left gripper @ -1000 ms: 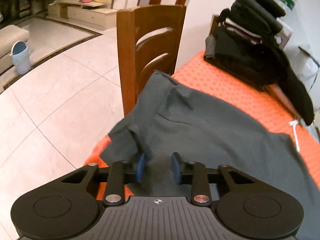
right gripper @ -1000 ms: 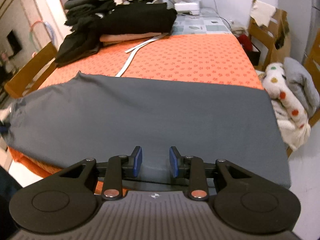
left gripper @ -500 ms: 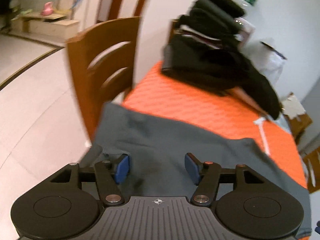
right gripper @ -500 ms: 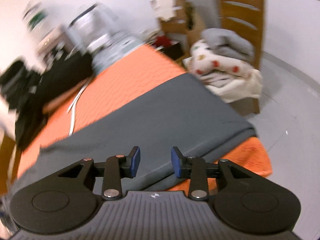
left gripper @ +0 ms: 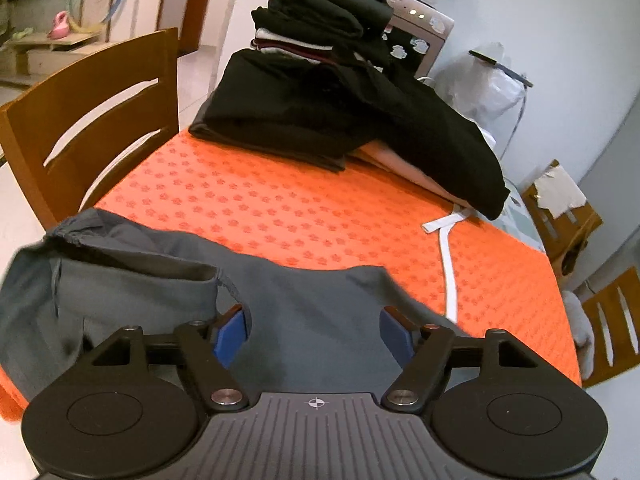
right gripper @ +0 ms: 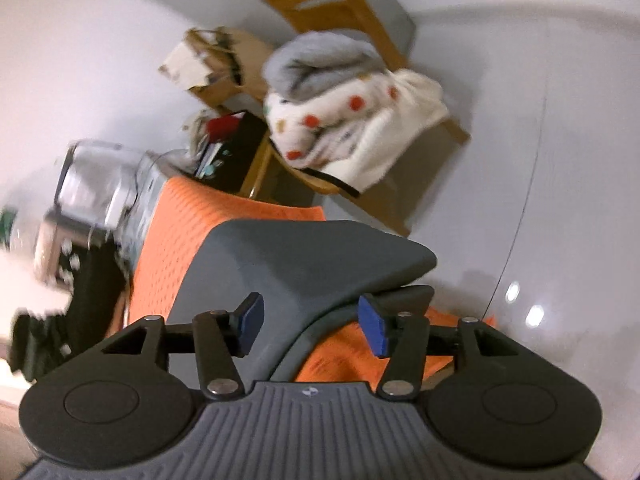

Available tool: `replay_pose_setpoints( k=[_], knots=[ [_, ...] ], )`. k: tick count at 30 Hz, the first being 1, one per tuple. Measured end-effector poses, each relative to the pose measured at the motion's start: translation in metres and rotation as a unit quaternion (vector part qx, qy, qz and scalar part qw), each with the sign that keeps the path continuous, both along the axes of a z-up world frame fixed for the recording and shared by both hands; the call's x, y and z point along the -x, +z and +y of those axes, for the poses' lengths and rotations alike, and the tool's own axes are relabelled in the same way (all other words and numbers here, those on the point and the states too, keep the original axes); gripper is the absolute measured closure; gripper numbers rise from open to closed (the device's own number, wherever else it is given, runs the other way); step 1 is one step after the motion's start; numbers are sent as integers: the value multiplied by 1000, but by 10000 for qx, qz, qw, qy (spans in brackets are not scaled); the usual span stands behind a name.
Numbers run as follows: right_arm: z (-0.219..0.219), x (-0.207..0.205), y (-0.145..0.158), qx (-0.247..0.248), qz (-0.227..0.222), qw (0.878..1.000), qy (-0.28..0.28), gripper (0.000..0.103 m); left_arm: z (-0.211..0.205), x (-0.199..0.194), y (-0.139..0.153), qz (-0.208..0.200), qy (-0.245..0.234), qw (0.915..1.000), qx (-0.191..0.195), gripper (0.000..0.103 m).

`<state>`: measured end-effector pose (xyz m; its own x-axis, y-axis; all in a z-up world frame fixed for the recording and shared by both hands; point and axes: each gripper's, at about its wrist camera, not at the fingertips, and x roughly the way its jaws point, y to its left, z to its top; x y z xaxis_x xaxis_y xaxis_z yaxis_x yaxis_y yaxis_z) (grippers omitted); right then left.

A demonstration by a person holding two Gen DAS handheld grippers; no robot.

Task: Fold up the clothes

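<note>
1. Left wrist view: the left gripper (left gripper: 314, 334) hangs over the near end of a dark grey fabric garment (left gripper: 168, 292) spread on the orange flower-patterned tablecloth (left gripper: 280, 204). Its jaws are opening, the blue pads well apart and pressing on nothing.
2. A loose fold of the grey cloth stands up just beside the left blue pad (left gripper: 230, 338); whether it touches the pad I cannot tell. The garment's gathered edge lies ahead and to the left of the tongs.
3. Well ahead of the tongs sits a tall stack of folded black clothes (left gripper: 320, 92), with a white fabric strap (left gripper: 448, 256) trailing over the tablecloth to the front right.
4. A brown wooden slatted chair (left gripper: 92, 120) stands to the front left, beside the table.
5. Right wrist view, blurred and rolled: the right gripper (right gripper: 310, 324) is at the garment's folded corner (right gripper: 304, 264), which lies at the table's edge. Its jaws are opening; the cloth's edge runs between the pads, and neither pad presses on it.
6. Ahead of these tongs, beyond the table, a white spotted fleece bundle (right gripper: 352, 120) under a grey fleece lies on a second wooden chair (right gripper: 332, 12).
</note>
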<state>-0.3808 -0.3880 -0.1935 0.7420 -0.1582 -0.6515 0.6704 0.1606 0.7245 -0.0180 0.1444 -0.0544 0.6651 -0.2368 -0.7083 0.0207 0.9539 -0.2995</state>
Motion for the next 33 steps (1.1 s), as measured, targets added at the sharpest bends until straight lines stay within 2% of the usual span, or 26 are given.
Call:
replay_pose_setpoints(
  k=[1,3,5,8,15,17,22,25,27,29,31,33],
  knots=[
    [-7,1,-10,-179,-31,9998,-56,33,-6,1,2,-39,144,9999,-60,29],
    [-19,1,-29,-548,-112,9983,-140,33,-12,4,7,-145,518,9983,-244,29],
    [-26,-2,-49,-956,-251,9950,-141,33,-15,8,15,-346,974,9937,-426,29],
    [-31,-8,-75,-1484,-368,9881,-152,29,-14,15,25,-544,1447,9868,-487,28],
    [-33,-30,-113,-2385,-677,9685,-233,25,-12,31,40,-733,1858,9783,-548,28],
    [-33,-37,-119,-2546,-740,9638,-298,21,-15,35,45,-836,1856,9774,-564,28],
    [-37,-51,-133,-2755,-748,9572,-476,22,-13,42,51,-904,1869,9773,-412,28],
    [-39,-56,-142,-2845,-701,9539,-647,33,-12,45,51,-848,1863,9784,-272,28],
    [-42,-56,-147,-2836,-662,9536,-764,50,-13,47,47,-751,1817,9803,-180,28],
    [-44,-53,-148,-2766,-639,9548,-880,89,-13,48,43,-674,1781,9816,-107,28],
    [-46,-49,-141,-2585,-679,9586,-983,95,-14,48,40,-605,1724,9832,-53,28],
    [-51,-49,-126,-2239,-663,9675,-970,96,-14,47,36,-559,1630,9850,-49,28]
  ],
)
